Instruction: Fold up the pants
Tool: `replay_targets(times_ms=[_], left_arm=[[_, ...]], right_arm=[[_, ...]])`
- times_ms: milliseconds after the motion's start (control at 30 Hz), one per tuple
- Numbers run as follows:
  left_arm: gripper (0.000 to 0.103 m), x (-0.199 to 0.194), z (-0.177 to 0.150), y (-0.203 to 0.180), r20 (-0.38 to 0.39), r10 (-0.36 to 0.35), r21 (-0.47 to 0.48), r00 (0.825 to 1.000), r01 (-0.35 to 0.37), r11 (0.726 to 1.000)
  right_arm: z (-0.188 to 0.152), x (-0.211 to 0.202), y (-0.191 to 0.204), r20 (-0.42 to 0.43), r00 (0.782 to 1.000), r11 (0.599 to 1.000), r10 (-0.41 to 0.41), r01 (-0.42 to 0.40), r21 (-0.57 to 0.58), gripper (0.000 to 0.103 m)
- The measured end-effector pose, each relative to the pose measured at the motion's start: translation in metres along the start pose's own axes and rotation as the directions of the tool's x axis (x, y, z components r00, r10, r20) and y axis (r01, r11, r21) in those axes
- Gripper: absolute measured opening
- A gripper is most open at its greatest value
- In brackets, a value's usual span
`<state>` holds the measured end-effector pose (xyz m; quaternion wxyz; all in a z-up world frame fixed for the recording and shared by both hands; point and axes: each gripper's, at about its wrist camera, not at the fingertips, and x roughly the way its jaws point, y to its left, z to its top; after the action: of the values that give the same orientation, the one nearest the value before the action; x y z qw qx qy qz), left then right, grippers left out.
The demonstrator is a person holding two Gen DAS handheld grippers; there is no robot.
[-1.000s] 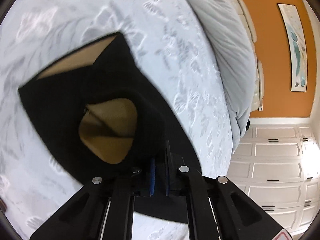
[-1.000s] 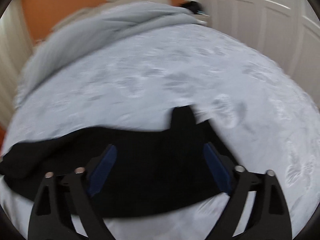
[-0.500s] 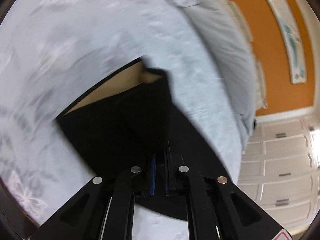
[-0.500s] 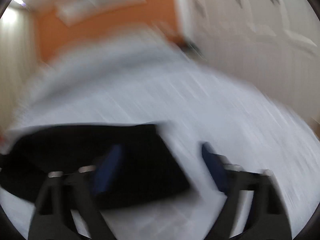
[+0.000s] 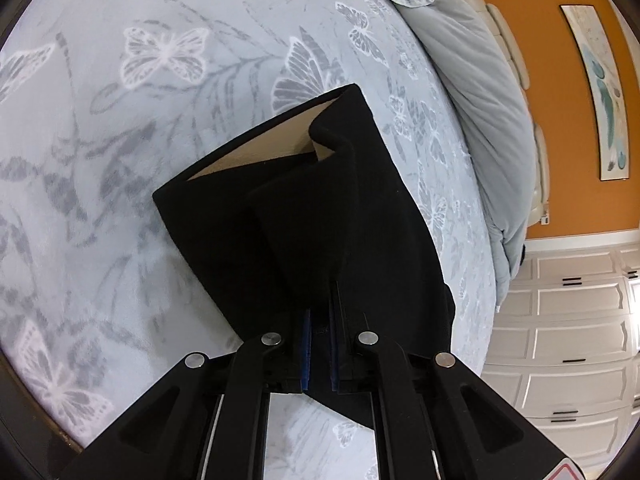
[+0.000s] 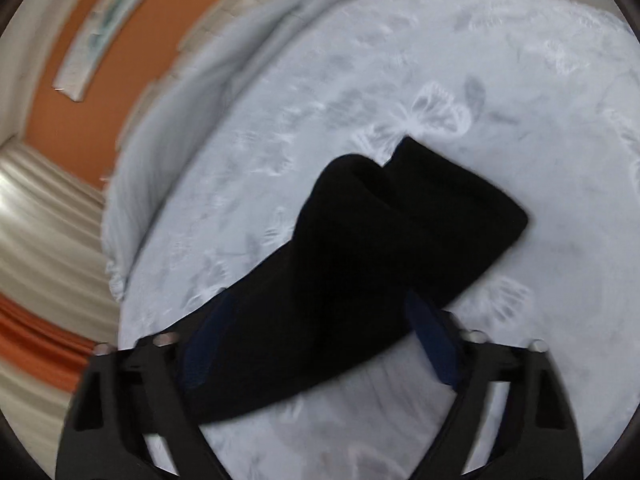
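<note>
A wide bed covered by a pale blue-grey plush blanket printed with white butterflies and grey leafy sprigs fills most of both views, and everything else is placed from it: a light grey padded duvet lies bunched along the bed's far side below a cream cushioned headboard, an orange wall behind that carries a long framed picture with teal shapes, and white panelled cupboard doors with dark handles stand past the bed's corner. On the blanket, near the bed's close edge, lie the black fleece pants with a tan lining, folded over on themselves so that a strip of the tan inside shows at the open end farthest from the left tongs. Those left tongs are pinched narrow on the pants' near edge, black cloth caught between their blue pads. In the blurred right wrist view the same pants stretch as a dark band across the blanket, a rounded double fold at the far end; the right tongs are closing, their blue pads standing apart on either side of the cloth with the pants between them, not visibly pressing on it
</note>
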<state>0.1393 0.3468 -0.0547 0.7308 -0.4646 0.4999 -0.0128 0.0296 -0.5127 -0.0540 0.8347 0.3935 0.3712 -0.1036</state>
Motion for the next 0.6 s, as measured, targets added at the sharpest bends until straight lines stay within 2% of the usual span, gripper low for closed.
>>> replay_targets(times_ms=[33,100,133,167,200,233,267,300,333,367,400,433,500,600], left_arm=[[0.005,0.000,0.003,-0.004,-0.001,0.004,-0.002,1.000,-0.004,1.000],[0.005,-0.005,0.013,-0.020,0.015,0.000,0.029,1.000,-0.001,1.000],[0.005,-0.012,0.016,-0.031,0.036,-0.013,0.072,0.999,0.011,0.997],[0.005,-0.020,0.018,-0.044,0.058,-0.023,0.121,0.998,0.016,0.992],[0.005,-0.027,0.017,-0.057,0.076,-0.039,0.180,0.996,0.024,0.983],[0.005,-0.030,0.015,-0.063,0.081,-0.035,0.217,0.996,0.017,0.976],[0.005,-0.028,0.013,-0.064,0.082,-0.017,0.244,0.997,-0.004,0.970],[0.005,-0.021,0.011,-0.056,0.073,0.013,0.254,0.997,-0.031,0.967],[0.005,-0.015,0.011,-0.048,0.063,0.030,0.248,0.998,-0.045,0.968],[0.005,-0.006,0.011,-0.034,0.045,0.050,0.231,0.998,-0.059,0.971],[0.005,0.005,0.011,-0.017,0.020,0.062,0.196,0.998,-0.064,0.979],[0.006,0.013,0.010,-0.004,-0.001,0.067,0.168,0.998,-0.066,0.984],[0.007,0.024,0.005,0.017,-0.019,0.075,0.142,0.997,-0.071,0.987],[0.009,0.025,0.004,0.022,-0.006,0.043,0.130,0.999,-0.042,0.991]], right_arm=[[0.006,0.010,0.003,-0.018,1.000,1.000,-0.011,0.011,0.016,0.004],[0.024,0.002,0.018,0.039,0.997,0.997,0.067,-0.068,0.040,0.004],[0.028,-0.013,0.031,0.091,0.988,0.992,0.127,-0.128,0.001,0.004],[0.031,-0.039,0.053,0.161,0.963,0.975,0.215,-0.201,-0.099,0.004],[0.030,-0.057,0.066,0.195,0.947,0.959,0.255,-0.220,-0.180,0.004],[0.027,-0.071,0.074,0.225,0.938,0.945,0.264,-0.204,-0.256,0.004],[0.021,-0.076,0.071,0.248,0.943,0.941,0.222,-0.140,-0.309,0.004],[0.018,-0.067,0.053,0.234,0.960,0.950,0.151,-0.075,-0.304,0.007],[0.017,-0.057,0.036,0.208,0.972,0.959,0.111,-0.050,-0.279,0.009],[0.016,-0.034,0.002,0.145,0.989,0.976,0.035,-0.002,-0.218,0.009],[0.012,-0.014,-0.030,0.081,0.995,0.985,-0.051,0.063,-0.159,0.009],[0.004,-0.001,-0.054,0.037,0.993,0.986,-0.110,0.113,-0.119,0.009],[-0.005,-0.005,-0.067,0.071,0.997,0.995,-0.040,0.046,-0.091,0.012],[-0.008,-0.013,-0.071,0.090,0.996,0.999,-0.009,0.014,-0.049,0.012]])
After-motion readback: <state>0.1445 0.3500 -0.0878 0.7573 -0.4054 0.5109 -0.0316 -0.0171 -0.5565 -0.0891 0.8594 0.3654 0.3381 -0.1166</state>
